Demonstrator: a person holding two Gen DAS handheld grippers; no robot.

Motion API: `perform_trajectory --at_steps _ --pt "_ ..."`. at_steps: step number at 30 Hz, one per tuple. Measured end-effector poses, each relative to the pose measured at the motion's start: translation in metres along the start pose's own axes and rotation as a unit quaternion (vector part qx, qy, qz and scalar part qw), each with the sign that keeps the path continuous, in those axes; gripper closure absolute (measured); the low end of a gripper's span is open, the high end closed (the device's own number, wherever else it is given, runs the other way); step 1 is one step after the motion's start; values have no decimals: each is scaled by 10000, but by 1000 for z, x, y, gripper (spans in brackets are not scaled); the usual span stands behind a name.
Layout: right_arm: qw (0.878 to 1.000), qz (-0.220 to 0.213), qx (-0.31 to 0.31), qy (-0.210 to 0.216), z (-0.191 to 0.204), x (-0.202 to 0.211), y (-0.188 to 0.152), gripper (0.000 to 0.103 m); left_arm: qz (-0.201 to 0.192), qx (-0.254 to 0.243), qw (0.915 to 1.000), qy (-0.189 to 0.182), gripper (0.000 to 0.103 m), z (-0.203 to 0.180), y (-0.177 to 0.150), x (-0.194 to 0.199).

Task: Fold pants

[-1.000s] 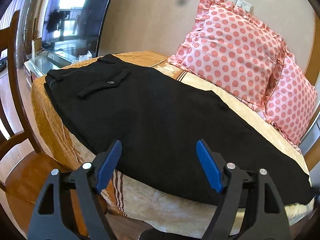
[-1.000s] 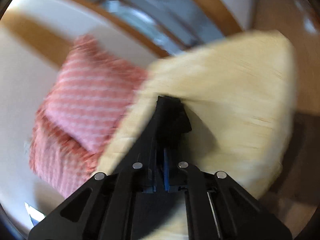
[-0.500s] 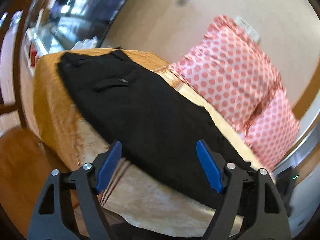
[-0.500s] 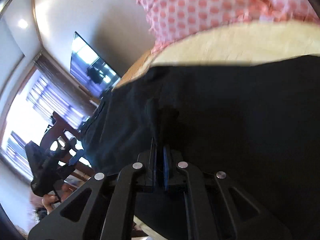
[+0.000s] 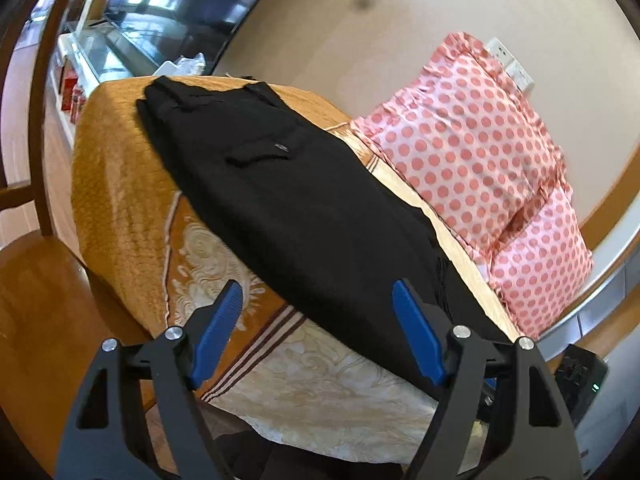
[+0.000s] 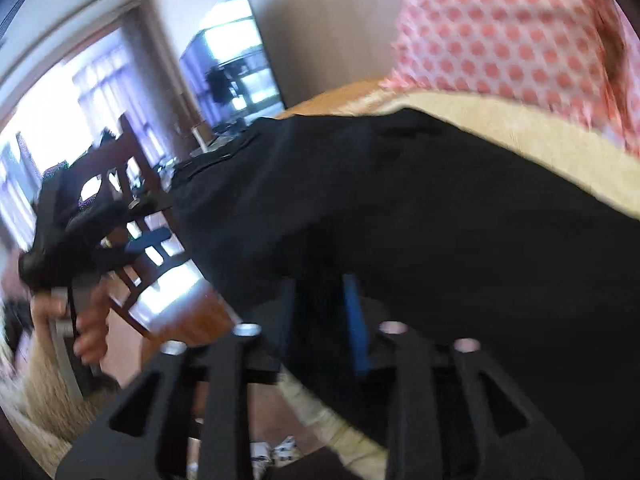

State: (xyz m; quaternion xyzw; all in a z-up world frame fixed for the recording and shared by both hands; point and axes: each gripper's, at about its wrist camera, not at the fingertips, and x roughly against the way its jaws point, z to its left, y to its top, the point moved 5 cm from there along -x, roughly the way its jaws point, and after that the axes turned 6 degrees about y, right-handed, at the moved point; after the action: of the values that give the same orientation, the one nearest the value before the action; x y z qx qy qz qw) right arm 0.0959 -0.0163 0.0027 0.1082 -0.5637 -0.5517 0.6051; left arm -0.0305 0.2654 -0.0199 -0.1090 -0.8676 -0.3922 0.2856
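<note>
Meanwhile, the black pants (image 5: 304,208) lay lengthwise along the gold bedspread (image 5: 120,184), waistband at the far end, beside the polka-dot pillows (image 5: 472,152). The right gripper (image 6: 320,312), clamped shut half a second earlier, had parted slightly around the hem end. The left gripper (image 5: 316,320) hovered spread and empty above the near edge, suggesting a regrasp before folding.

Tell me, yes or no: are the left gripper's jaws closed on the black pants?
No: the left gripper jaws stand wide apart above the black fabric pants.
</note>
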Motion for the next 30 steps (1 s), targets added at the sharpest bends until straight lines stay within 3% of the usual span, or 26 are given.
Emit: perform_trajectory --at_steps 3,5,13,18,22,25,30 --pt "9995 -297 45 104 4 8 5 42 60 -16 10000 -31 25 -4 0 -4" --pt "9999 -3 -100 40 -4 -2 -3 42 140 -24 9999 0 25 -5 -2 -8" --pt "9992 -220 -226 253 -7 5 -9 40 362 311 9989 -16 25 -5 1 -22" --pt "9988 -263 -243 320 -7 5 -10 39 282 268 9992 47 22 -12 10 -21" --pt "9987 -290 -239 350 -8 4 -10 39 146 325 9993 -114 22 -16 22 -15" --pt "9987 -306 -211 348 -6 4 -12 39 67 416 9991 26 22 -9 36 -18" --pt "9982 -345 -290 407 -7 7 -12 39 -125 968 9939 508 22 24 68 -25"
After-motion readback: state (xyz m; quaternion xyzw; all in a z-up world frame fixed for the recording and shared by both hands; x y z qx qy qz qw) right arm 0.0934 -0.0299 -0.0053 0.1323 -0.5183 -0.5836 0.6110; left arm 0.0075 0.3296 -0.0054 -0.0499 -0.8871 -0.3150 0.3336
